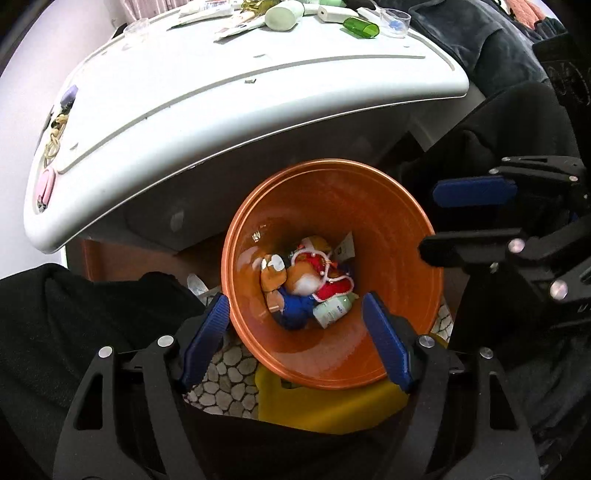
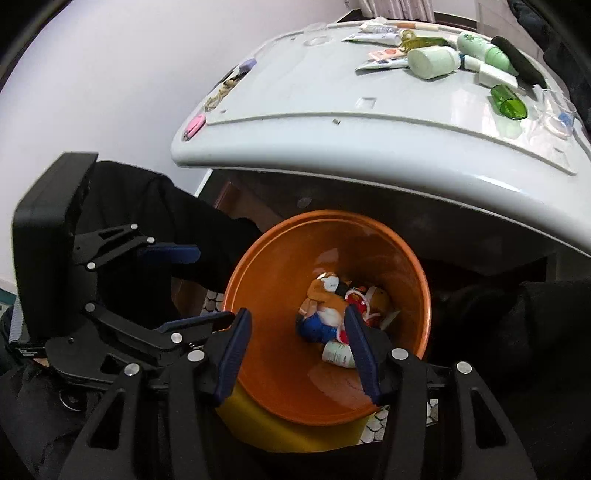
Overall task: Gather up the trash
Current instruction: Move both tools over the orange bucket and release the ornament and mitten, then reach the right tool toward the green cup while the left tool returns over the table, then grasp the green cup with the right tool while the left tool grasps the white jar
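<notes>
My left gripper (image 1: 295, 332) and right gripper (image 2: 295, 343) hang wide and empty above the orange bin (image 1: 402, 236); next, another table (image 2: 369, 133) item.

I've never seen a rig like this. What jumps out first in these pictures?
The orange bin on the floor fills the middle, with a plush toy and a small white bottle at its bottom. Both the left gripper and the right gripper hang open above it. Behind, a white tabletop carries tubes and a green bottle.
</notes>
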Demonstrator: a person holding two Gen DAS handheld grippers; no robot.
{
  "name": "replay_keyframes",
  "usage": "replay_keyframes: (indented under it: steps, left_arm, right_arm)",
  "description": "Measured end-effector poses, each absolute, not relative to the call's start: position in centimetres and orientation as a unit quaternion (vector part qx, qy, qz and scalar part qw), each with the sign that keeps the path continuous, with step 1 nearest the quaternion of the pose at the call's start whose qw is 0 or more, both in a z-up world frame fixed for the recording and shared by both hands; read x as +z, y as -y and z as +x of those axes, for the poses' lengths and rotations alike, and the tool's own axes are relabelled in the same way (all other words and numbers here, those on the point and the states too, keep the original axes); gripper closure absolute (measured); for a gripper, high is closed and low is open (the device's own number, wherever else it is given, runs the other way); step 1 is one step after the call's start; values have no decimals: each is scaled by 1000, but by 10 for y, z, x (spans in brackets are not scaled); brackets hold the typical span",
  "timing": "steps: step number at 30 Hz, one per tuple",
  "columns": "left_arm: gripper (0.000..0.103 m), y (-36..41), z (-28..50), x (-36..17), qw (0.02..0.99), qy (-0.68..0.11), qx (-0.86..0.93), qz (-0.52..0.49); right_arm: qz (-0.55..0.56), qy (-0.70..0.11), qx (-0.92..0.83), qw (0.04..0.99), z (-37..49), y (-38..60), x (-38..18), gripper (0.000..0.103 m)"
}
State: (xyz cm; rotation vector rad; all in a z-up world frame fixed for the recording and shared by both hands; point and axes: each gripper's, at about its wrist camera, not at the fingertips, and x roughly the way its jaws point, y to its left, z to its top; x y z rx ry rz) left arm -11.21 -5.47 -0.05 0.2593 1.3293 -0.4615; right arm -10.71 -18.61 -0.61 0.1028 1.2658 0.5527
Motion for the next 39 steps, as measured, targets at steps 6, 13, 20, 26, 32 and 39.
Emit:
replay_keyframes:
  steps: [6, 13, 20, 26, 32, 39]
  left_arm:
    - [29, 48, -92, 15, 772, -592, -208, 107]
    - [26, 57, -52, 23, 793, -569, -200, 83]
    - [26, 67, -26, 22, 794, -571, -199, 64]
    - [25, 78, -6, 21, 796, -567, -199, 73]
    - [25, 110, 46, 23, 813, -541, -200, 73]
    - [25, 170, 114, 17, 822, -519, -211, 98]
  right_arm:
    - [72, -542, 209, 811, -70, 227, 31, 50]
    - [38, -525, 78, 847, 52, 290, 45, 50]
    - [47, -583, 55, 810, 127, 296, 2, 51]
    - [-30, -582, 43, 812, 130, 278, -15, 67]
    - [2, -556, 61, 829, 121, 290, 4, 67]
    - [71, -448, 59, 889, 79, 324, 71, 67]
